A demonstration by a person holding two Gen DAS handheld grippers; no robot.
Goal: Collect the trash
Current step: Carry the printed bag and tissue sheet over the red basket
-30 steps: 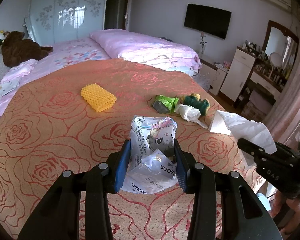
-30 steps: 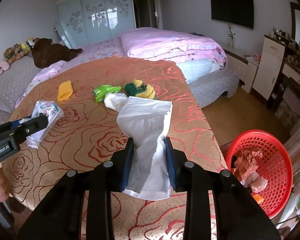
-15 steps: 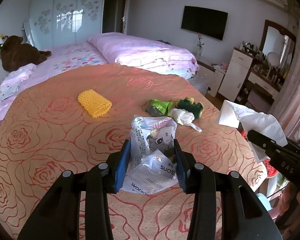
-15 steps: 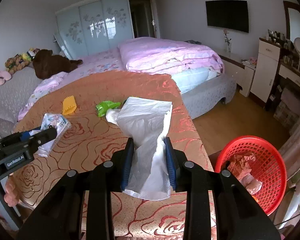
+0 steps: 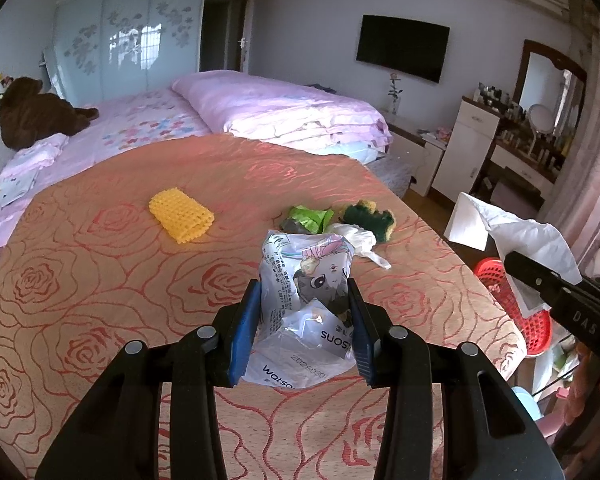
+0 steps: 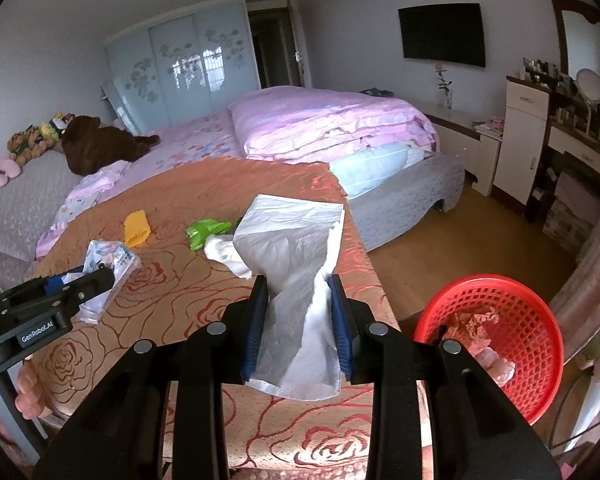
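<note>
My left gripper (image 5: 304, 300) is shut on a crumpled white printed wrapper (image 5: 306, 280), held above the rose-patterned table (image 5: 100, 280). My right gripper (image 6: 300, 292) is shut on a white plastic bag (image 6: 296, 252), held above the table's right part. A red mesh basket (image 6: 500, 336) with crumpled pink trash stands on the floor to the right of the table. On the table lie a green wrapper (image 5: 310, 218), a white crumpled bag (image 5: 356, 238), a green-yellow sponge (image 5: 370, 216) and a yellow mesh pad (image 5: 180, 218).
A bed with pink bedding (image 6: 332, 124) stands behind the table. A dresser with a mirror (image 6: 572, 120) lines the right wall. Bare wooden floor (image 6: 460, 240) lies between the table, bed and basket. A brown plush toy (image 5: 32, 116) lies at the left.
Both grippers have lifted and drawn back from the table with their loads still held. The red basket shows larger and closer in the right wrist view.
</note>
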